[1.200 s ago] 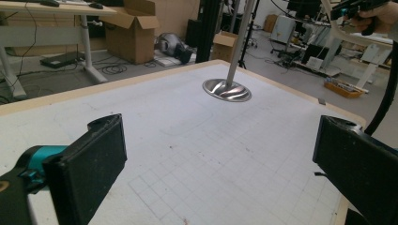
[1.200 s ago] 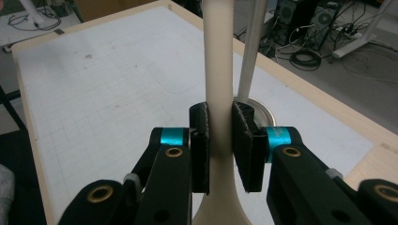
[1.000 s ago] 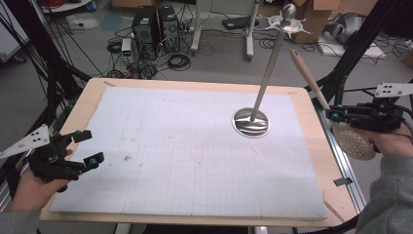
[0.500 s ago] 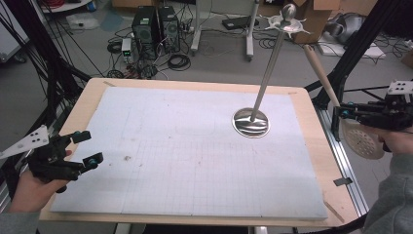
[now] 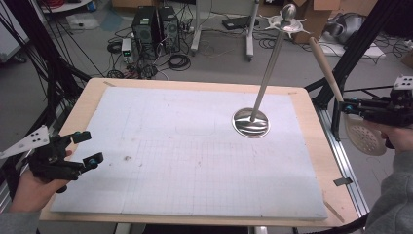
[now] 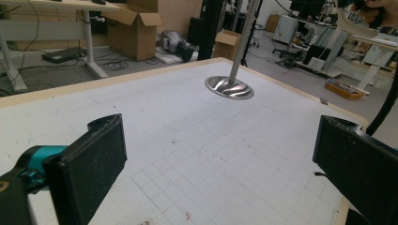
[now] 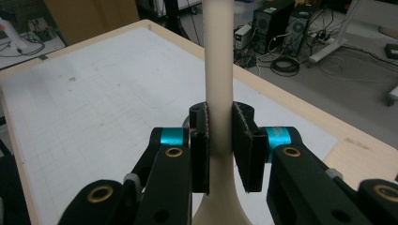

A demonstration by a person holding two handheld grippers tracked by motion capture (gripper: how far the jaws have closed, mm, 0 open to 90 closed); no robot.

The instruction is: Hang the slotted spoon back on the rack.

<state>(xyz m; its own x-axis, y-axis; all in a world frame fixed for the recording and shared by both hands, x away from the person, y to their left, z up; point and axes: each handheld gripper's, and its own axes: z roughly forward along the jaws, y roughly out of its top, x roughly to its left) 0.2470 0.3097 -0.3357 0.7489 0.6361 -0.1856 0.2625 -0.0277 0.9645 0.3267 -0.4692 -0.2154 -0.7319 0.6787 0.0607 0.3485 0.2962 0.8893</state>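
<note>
Right gripper view: smooth cream skimmer [image 7: 218,70] handle between ridged black jaws.

The metal stand [image 5: 251,122] sits on the mat [image 5: 170,161], right of centre; the slotted spoon [image 5: 363,136] hangs beyond the table's [image 5: 311,146] right edge.

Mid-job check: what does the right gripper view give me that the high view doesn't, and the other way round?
Right gripper view: the right gripper up close, its black fingers pressed on both sides of the beige long-handled perforated spoon.
High view: the spoon's round perforated head hanging beyond the wooden table on its right, the tall silver metal stand on its round base, and the left gripper open at the near left corner.
Both: the white gridded mat and the spoon's handle.
</note>
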